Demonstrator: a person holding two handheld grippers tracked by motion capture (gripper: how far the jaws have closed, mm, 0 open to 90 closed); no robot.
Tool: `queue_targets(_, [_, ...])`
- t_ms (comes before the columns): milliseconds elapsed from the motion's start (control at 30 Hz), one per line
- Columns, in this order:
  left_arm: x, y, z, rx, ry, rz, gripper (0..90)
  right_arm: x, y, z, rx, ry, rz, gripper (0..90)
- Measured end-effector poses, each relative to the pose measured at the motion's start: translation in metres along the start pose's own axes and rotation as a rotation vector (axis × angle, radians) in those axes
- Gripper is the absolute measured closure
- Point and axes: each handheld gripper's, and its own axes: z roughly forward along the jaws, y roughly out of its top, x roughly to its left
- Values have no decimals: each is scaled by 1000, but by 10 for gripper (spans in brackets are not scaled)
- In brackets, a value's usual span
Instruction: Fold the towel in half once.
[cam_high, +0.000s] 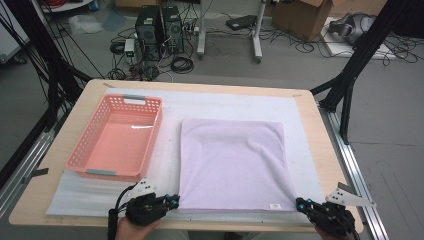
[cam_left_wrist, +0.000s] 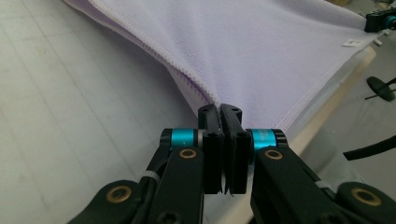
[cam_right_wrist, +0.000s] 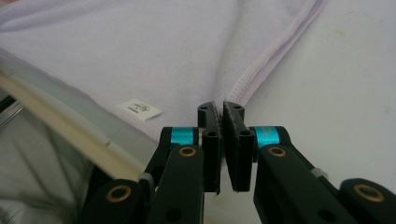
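Left hand-held gripper (cam_left_wrist: 222, 109) and right hand-held gripper (cam_right_wrist: 221, 106) each pinch a near corner of the lilac towel (cam_high: 232, 162), likely for folding toward the far edge.

A pink basket (cam_high: 117, 137) sits on white padding (cam_high: 300, 135) covering the table (cam_high: 75, 107).

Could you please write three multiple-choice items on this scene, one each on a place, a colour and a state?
1. Where does the basket stand relative to the towel?
A. to its left
B. on top of it
C. to its right

2. What colour is the towel?
A. green
B. pale lilac
C. black

3. How are the left gripper and the right gripper?
A. both wide open
B. each shut on a near corner of the towel
C. both inside the basket

Answers: 1 A, the high view shows it left; 2 B, lilac cloth; 3 B, jaws pinch the hemmed corners.
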Motion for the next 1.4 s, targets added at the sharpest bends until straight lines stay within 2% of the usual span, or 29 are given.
queue_targets(100, [-4,-9,-6,16,-17,5,869,11,-8,-11,37,11,2,858])
queue_targets(200, [-7,-12,-6,24,-25,27,859,16,-16,-12,85,-8,-5,850])
queue_targets(267, [-5,-8,-4,10,-25,28,791,15,-19,-9,107,-11,-6,803])
queue_targets(300, [-3,-5,-2,1,-24,25,714,13,-18,-7,95,-24,-8,738])
queue_targets(367, [2,3,1,-29,-20,26,598,9,-13,-5,62,-48,7,677])
queue_targets(433, [7,10,7,-48,-4,31,525,2,-6,-2,23,-72,15,608])
queue_targets(500, [14,18,14,-58,24,27,495,-6,4,3,-9,-105,23,585])
queue_targets(600, [26,29,27,-64,79,12,475,-17,19,20,-21,-136,34,576])
queue_targets(700, [33,40,40,-71,106,2,473,-30,34,46,-20,-169,43,580])
queue_targets(800, [36,49,49,-82,97,7,474,-46,49,73,-27,-195,70,602])
queue_targets(933, [42,57,61,-101,88,-10,468,-68,70,105,-56,-208,158,557])
queue_targets(1033, [48,63,68,-104,83,-28,456,-80,80,127,-17,-246,175,564])
queue_targets(1067, [50,66,71,-101,85,-30,451,-81,81,130,-26,-256,161,629])
queue_targets(1100, [52,69,74,-99,91,-32,449,-82,83,132,-18,-238,148,701])
queue_targets(1133, [54,71,77,-105,100,-31,446,-82,86,135,-4,-239,118,824])
queue_targets(1167, [56,74,80,-102,103,-34,441,-80,88,135,15,-203,76,864])
queue_targets(1200, [57,78,83,-96,108,-31,439,-77,91,135,47,-235,27,871])
queue_targets(1233, [58,82,85,-98,114,-26,438,-76,93,133,74,-292,-10,873])
queue_targets(1267, [60,86,87,-110,120,-25,437,-77,93,131,83,-318,-12,872])
queue_targets(1333, [63,94,92,-115,133,-24,427,-82,92,129,73,-297,35,866])
queue_targets(1367, [65,98,94,-120,140,-29,421,-82,92,129,77,-298,17,839])
queue_targets(1400, [67,102,96,-127,138,-33,420,-81,94,130,82,-292,2,762])
